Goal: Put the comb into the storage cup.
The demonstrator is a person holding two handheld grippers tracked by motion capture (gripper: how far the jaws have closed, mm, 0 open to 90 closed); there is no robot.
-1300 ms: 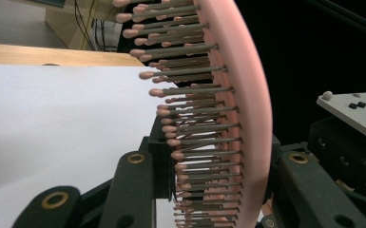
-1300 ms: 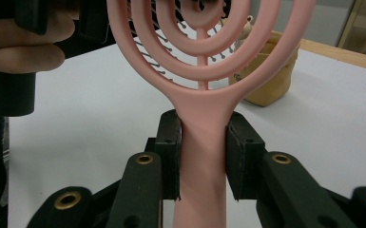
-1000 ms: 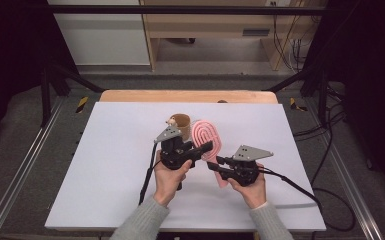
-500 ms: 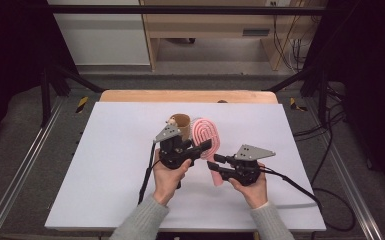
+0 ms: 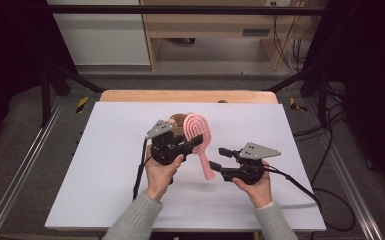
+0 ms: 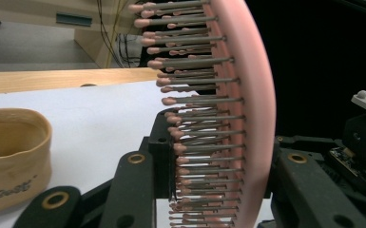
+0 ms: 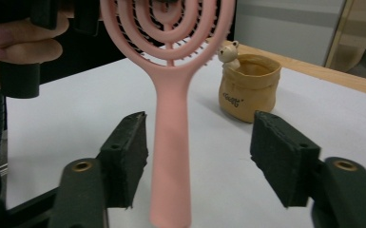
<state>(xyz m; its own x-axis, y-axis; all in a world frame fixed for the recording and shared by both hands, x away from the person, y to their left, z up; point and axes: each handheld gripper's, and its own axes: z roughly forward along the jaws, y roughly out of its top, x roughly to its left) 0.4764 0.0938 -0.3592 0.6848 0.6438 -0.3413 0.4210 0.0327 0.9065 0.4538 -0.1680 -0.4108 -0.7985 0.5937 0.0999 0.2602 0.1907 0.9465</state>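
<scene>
While the left claw (image 5: 196,141) clamps the pink hairbrush (image 5: 198,131), its handle hangs between the right claw's (image 7: 199,161) wide-open jaws.

**Lettering on the tan pouch only partly legible**

The one piece of writing stands on the small tan sack-shaped pouch (image 7: 248,87) with a bear figure at its rim. In the right gripper view a short dark word runs slanted across the pouch's front; it is too small and blurred to spell with confidence, and its last letters look like "ff". In the left gripper view the same pouch (image 6: 13,156) shows a dark italic word near its lower edge, also blurred, cut by the frame and not readable for certain. No other label, number or sign can be read.
</scene>
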